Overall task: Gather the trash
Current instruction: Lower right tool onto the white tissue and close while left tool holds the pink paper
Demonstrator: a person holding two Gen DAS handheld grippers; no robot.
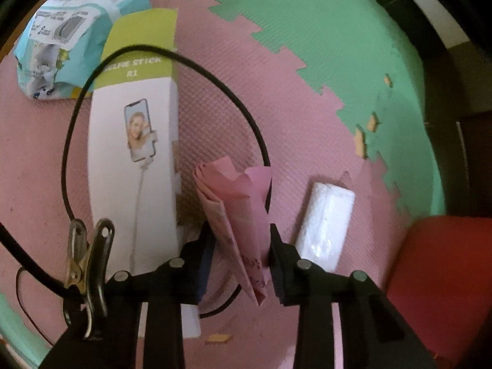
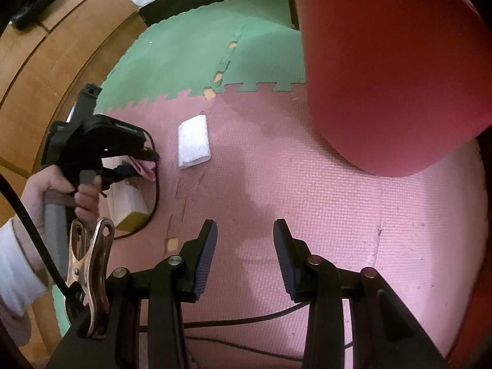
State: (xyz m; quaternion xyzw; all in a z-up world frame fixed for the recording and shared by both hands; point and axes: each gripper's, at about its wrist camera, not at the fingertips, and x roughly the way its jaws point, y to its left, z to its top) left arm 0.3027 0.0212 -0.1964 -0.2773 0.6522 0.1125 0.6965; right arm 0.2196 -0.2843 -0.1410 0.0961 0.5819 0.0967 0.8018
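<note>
pink paper [image 1: 243, 215] upright, lengthwise between left fingers [image 1: 204, 258]

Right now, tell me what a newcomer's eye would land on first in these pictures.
The folded pink paper pinched in the left gripper, above the pink foam mat. Left of it lies a white selfie stick box; right of it, a white tissue pack. A big red bin looms beyond the open, empty right gripper.

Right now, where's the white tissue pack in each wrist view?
Left wrist: white tissue pack lower right of centre, lying on the pink mat right of the tool's fingers.
Right wrist: upper left of centre, on pink mat.
Shared landmark: red bin.
</note>
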